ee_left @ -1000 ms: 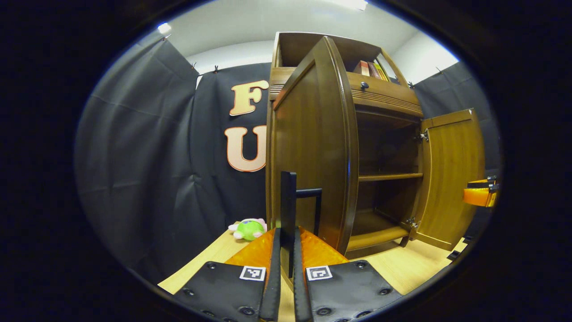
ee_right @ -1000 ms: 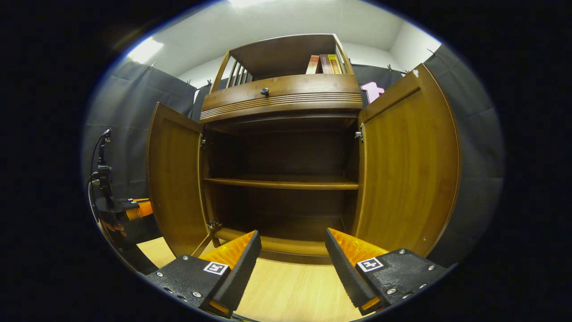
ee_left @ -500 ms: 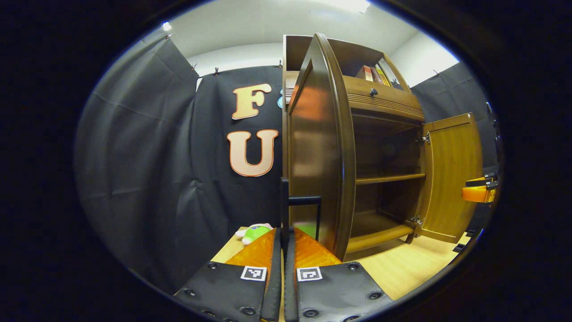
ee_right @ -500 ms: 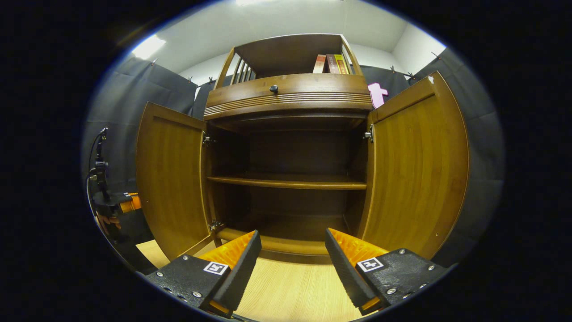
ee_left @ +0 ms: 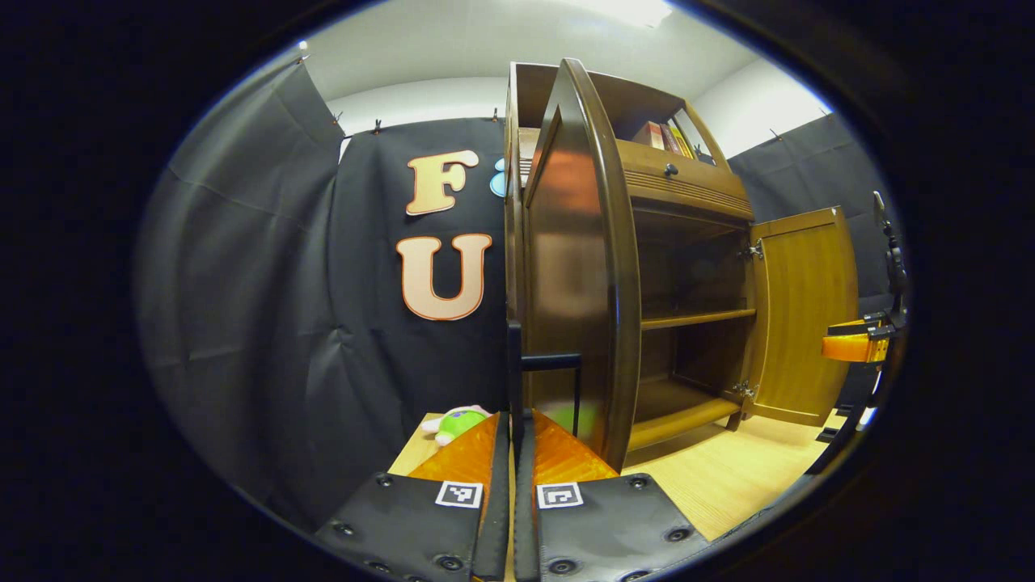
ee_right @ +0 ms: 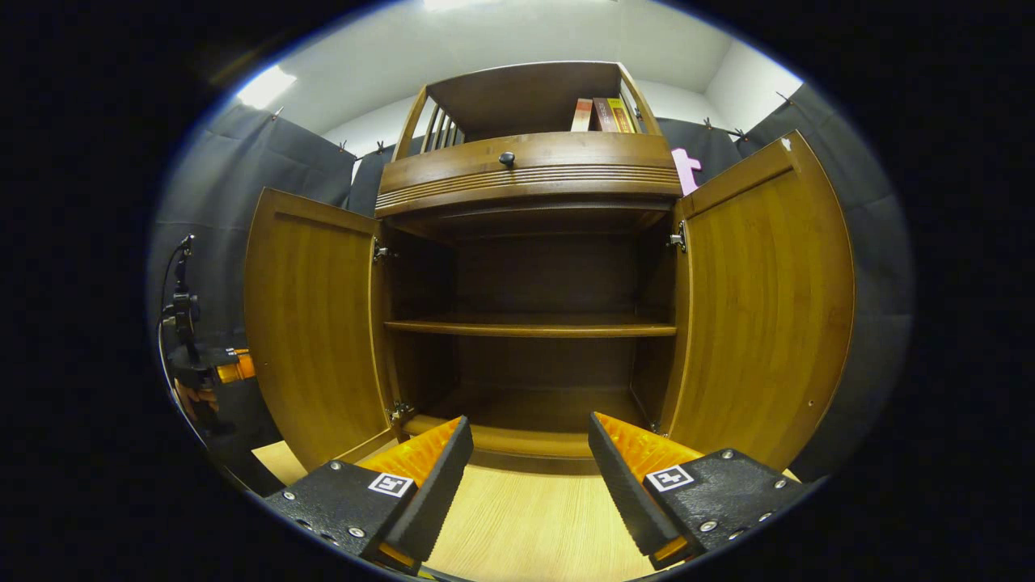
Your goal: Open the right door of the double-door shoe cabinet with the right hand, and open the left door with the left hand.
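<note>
The wooden shoe cabinet stands with both doors swung out. My left gripper is shut on the black handle of the left door, which I see nearly edge-on. In the left gripper view the right door hangs wide, with the right gripper beside it. In the right gripper view my right gripper is open and holds nothing, low in front of the cabinet's bottom shelf. There the left door and the right door flank the dark inside, and the left gripper shows beyond the left door.
A middle shelf crosses the cabinet's inside. A drawer with a dark knob sits above the doors, and books stand on top. A green plush toy lies on the pale wood floor left of the cabinet.
The left door has swung farther out, with my left gripper still shut on its handle. The right gripper stays open and has shifted only slightly.
</note>
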`<state>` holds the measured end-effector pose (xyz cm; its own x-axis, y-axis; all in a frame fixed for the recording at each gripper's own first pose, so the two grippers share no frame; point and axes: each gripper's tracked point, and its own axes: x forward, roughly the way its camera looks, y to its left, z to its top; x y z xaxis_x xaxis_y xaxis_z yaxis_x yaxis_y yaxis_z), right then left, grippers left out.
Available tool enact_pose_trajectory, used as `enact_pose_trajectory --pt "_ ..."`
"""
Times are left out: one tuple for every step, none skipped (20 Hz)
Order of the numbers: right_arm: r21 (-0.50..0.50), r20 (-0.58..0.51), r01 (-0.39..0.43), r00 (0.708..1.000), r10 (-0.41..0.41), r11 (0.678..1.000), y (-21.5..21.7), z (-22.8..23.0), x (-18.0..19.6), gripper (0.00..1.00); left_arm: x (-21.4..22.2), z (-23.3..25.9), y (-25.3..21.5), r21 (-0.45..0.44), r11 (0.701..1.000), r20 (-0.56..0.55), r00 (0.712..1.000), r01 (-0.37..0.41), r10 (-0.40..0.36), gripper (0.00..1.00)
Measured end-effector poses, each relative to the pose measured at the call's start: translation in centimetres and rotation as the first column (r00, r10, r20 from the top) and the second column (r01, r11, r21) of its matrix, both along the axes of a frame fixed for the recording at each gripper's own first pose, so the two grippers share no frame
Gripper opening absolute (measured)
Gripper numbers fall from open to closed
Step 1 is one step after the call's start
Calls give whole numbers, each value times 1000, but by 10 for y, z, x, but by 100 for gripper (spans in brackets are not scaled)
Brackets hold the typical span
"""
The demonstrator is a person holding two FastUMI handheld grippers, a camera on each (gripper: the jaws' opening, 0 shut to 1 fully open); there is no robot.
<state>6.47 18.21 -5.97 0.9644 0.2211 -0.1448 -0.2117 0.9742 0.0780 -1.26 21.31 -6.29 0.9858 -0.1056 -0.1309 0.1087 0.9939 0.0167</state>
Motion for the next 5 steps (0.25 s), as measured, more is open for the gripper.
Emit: enact_pose_trajectory --pt "6 0 -2 1000 2 1000 2 -1 1 100 -2 -1 -2 -3 1000 -3 1000 12 -12 3" --pt "11 1 -6 1000 6 1000 5 -2 3 100 -4 0 -4 -3 1000 -4 1000 25 -25 3" --pt "15 1 -13 1000 13 1000 6 -3 5 100 -6 0 0 3 1000 -2 1000 19 -19 11" --pt "20 -2 -18 1000 18 1000 6 -5 6 100 -10 1 7 7 1000 -5 1000 -1 1 11" --pt "20 -2 -23 1000 23 1000 6 -6 7 100 -20 0 19 6 1000 -16 1000 -27 27 11"
